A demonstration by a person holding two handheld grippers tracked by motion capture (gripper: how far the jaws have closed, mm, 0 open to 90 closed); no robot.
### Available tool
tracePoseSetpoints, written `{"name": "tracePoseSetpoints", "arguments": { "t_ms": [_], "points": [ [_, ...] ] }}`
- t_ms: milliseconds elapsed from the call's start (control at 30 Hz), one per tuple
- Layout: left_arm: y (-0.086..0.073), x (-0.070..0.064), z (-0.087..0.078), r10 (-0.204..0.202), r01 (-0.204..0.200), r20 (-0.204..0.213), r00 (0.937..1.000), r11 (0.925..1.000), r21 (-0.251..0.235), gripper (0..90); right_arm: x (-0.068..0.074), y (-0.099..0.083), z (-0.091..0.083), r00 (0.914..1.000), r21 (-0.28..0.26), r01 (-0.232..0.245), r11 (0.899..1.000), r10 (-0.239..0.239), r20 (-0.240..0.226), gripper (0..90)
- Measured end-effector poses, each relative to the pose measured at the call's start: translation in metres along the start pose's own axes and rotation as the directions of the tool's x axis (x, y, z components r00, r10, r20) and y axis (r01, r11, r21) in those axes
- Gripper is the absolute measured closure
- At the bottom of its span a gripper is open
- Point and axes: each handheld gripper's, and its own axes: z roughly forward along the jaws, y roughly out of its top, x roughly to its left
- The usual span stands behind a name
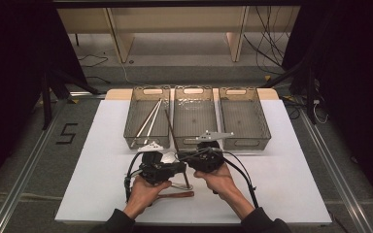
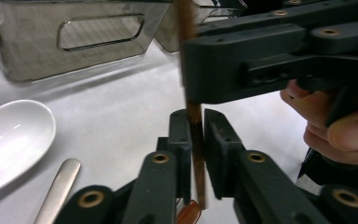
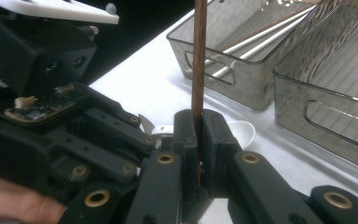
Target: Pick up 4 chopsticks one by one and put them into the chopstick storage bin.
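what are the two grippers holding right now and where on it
Both the left gripper and the right gripper clamp one thin dark brown wooden chopstick near its lower end.

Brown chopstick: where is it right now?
The brown chopstick is at table centre in the high view, clamped by both the left gripper and right gripper, just in front of the left bin and middle bin.

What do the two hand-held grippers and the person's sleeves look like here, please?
Both are black. The left hand-held gripper and the right hand-held gripper each carry a pale three-cornered plate on top and trail a black cable. In the gripper views, the jaw links are blocky black bars joined by brass-coloured rivets. The person wears dark sleeves.
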Motion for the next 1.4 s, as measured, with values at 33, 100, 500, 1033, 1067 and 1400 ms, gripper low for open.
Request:
{"name": "tracePoseSetpoints", "arguments": {
  "t_ms": [33, 100, 500, 1033, 1067, 1400],
  "points": [
    [0.0, 0.001, -0.001, 0.005, -0.005, -0.002, 1.0, 1.0, 0.004, 82.8, 0.0, 0.0, -0.001, 1.0, -0.005, -0.001, 1.0, 0.001, -0.001, 85.3],
    [0.001, 0.001, -0.001, 0.003, -0.003, -0.002, 1.0, 0.9999, 0.011, 83.4, 0.0, 0.0, -0.002, 1.0, -0.006, -0.002, 1.0, 0.002, -0.002, 85.0],
    [0.016, 0.018, -0.021, 0.011, -0.009, -0.059, 0.9982, 0.999, 0.045, 83.7, -0.007, 0.0, -0.019, 0.9967, 0.019, 0.071, 0.997, -0.072, 0.037, 60.4],
    [0.056, 0.044, -0.055, 0.052, -0.042, -0.149, 0.9875, 0.9966, 0.071, 83.6, -0.013, -0.019, -0.037, 0.9826, 0.068, 0.154, 0.986, -0.16, 0.095, 39.9],
    [0.06, 0.047, -0.057, 0.051, -0.04, -0.152, 0.987, 0.9964, 0.075, 83.6, -0.013, -0.02, -0.038, 0.9825, 0.065, 0.152, 0.986, -0.158, 0.099, 39.2],
    [0.095, 0.072, -0.076, 0.029, -0.015, -0.215, 0.9763, 0.9978, 0.065, 83.5, -0.02, -0.031, -0.049, 0.983, 0.056, 0.129, 0.99, -0.135, 0.125, 35.4]
  ]
}}
